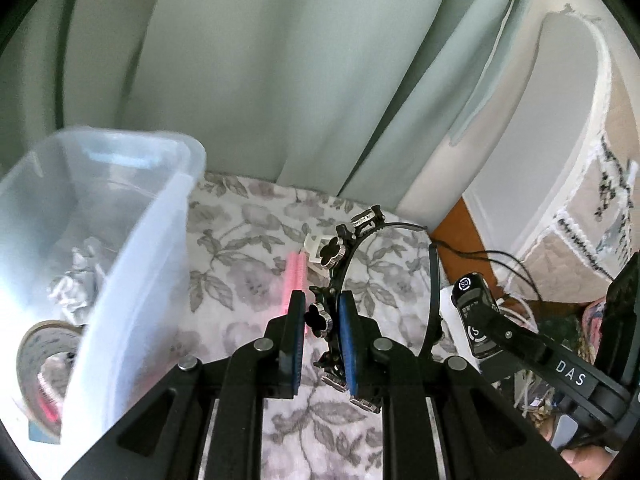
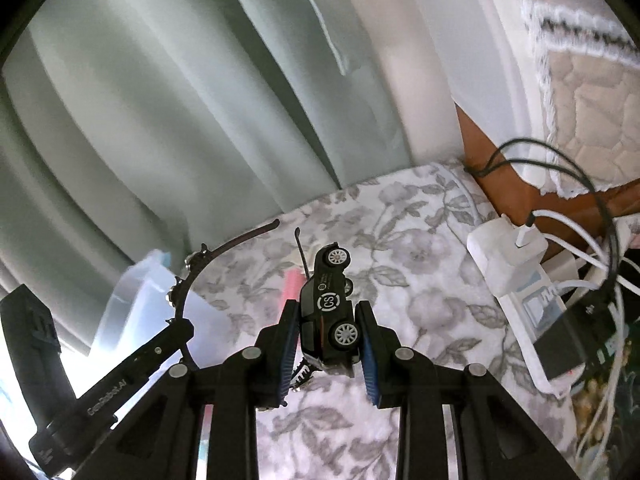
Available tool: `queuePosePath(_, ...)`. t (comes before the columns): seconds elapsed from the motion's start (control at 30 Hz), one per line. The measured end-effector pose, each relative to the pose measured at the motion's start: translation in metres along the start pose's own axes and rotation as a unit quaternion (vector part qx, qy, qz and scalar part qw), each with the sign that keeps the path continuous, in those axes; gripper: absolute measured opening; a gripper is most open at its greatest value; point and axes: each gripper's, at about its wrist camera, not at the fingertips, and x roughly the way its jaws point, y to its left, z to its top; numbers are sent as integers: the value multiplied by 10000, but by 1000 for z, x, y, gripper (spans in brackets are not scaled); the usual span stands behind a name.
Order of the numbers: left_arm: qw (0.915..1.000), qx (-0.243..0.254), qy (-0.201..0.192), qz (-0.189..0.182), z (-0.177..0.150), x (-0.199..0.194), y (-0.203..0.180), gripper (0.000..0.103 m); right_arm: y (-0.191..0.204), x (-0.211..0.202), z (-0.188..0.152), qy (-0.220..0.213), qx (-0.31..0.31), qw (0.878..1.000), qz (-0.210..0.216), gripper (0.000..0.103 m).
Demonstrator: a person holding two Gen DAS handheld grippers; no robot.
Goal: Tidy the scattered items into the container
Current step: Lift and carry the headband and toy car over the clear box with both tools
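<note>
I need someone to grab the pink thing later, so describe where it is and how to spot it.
On the floral cloth, right of the clear plastic bin, lies a pink comb. It lies beside a white clip and is the only bright pink item there.

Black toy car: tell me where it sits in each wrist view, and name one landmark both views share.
Left wrist view: the black toy car is at the right, held nose-up in the right gripper, above the floral cloth.
Right wrist view: the car is at centre, between the gripper's blue pads.
Shared landmark: the pink comb lying on the cloth; the black headband also shows in both.
</note>
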Motion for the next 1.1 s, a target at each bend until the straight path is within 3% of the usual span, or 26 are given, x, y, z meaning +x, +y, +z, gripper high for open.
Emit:
queuePosePath(0.7,9951,-248,-959,13,-4,-140,31,17,84,-100,-21,-705,-594,9947,452,31)
queuePosePath(1.1,9905,-532,-1256,165,-12,-176,55,17,129,-115,-35,-771,-962,9903,645,31)
